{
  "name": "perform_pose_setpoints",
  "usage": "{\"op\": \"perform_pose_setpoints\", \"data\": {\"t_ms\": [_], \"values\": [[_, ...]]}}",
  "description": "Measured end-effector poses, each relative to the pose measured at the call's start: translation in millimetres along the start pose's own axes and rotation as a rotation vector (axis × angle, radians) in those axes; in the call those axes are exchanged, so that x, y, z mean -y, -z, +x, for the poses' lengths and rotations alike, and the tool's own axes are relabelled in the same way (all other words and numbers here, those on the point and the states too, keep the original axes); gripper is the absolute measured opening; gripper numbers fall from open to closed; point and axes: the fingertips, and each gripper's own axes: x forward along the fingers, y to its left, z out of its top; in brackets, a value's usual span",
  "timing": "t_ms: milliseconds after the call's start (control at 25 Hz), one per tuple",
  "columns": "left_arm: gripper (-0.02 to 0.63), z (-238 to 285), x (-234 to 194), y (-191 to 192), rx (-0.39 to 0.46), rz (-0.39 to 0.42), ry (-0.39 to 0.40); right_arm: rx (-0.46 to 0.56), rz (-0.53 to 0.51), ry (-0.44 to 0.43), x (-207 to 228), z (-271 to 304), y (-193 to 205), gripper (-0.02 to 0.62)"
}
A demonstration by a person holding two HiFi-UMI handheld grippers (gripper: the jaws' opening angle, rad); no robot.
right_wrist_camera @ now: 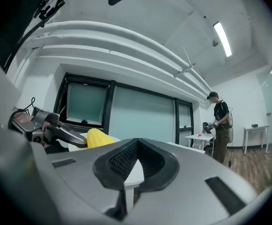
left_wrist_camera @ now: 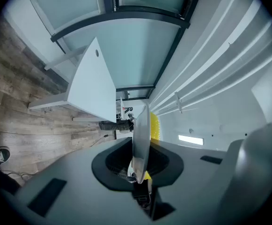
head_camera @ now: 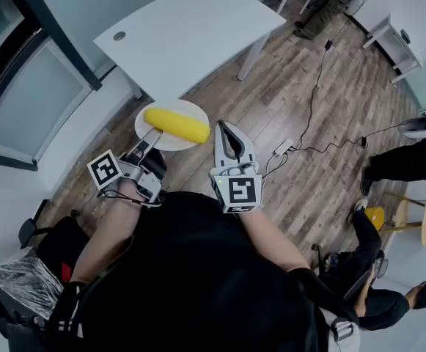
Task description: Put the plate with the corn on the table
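The left gripper's (head_camera: 151,136) fingers (left_wrist_camera: 126,171) are narrowed onto the near rim of the white plate (head_camera: 191,108). In the left gripper view the plate stands edge-on between them, pinched at its lower edge. The yellow corn (head_camera: 177,125) lies across the plate, one end toward the right gripper (head_camera: 222,127).

That gripper's fingers (right_wrist_camera: 150,159) are closed tip to tip with nothing between them. They sit just beside the plate's right edge, and I cannot tell whether they touch it. From the right gripper view the corn and plate show to the left, with the left gripper's fingers reaching in under them.

The plate is held in the air, roughly level, over the wooden floor (head_camera: 311,116) — not on the desk (head_camera: 191,31). The white desk stands just beyond the plate's far rim and is bare apart from a small round port near one corner.

Each gripper carries a marker cube, the left (head_camera: 104,170) by the person's forearm and the right (head_camera: 240,191) close to the chest.

Farther out a cable runs across the floor to a power strip (head_camera: 282,147) — other people's legs show at the right edge of the head view. One person (right_wrist_camera: 220,125) stands by a small table at the back of the room in the right gripper view.
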Motion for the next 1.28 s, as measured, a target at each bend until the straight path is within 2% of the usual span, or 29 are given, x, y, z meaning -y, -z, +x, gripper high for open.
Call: {"op": "perform_pose_setpoints", "data": {"t_ms": [160,360,680,800,1040,1280], "values": [[0.044,2.8,2.2,1.0,0.002,-0.007,0.009,-0.006,0.004,-0.008,2.5,1.6,2.5,0.002],[0.044,-0.2,-4.5,-0.8,0.018,-0.021,-0.007,-0.033,0.074,-0.036,3.3,2.0,17.0,0.002],[0.044,14.3,-27.7,-20.9,0.003,-0.050,-0.023,-0.122,0.103,-0.029,8.8,16.0,50.7,0.002],[0.044,36.7,-34.1,-41.0,-0.007,-0.064,-0.023,-0.151,0.121,-0.044,13.6,38.2,58.0,0.003],[0.044,88.9,-57.4,-100.7,-0.030,-0.084,-0.031,-0.204,0.089,-0.044,21.0,108.0,76.6,0.002],[0.044,145.6,-68.7,-166.5,-0.065,-0.063,-0.039,-0.177,0.086,-0.057,26.4,189.6,62.9,0.003]]}}
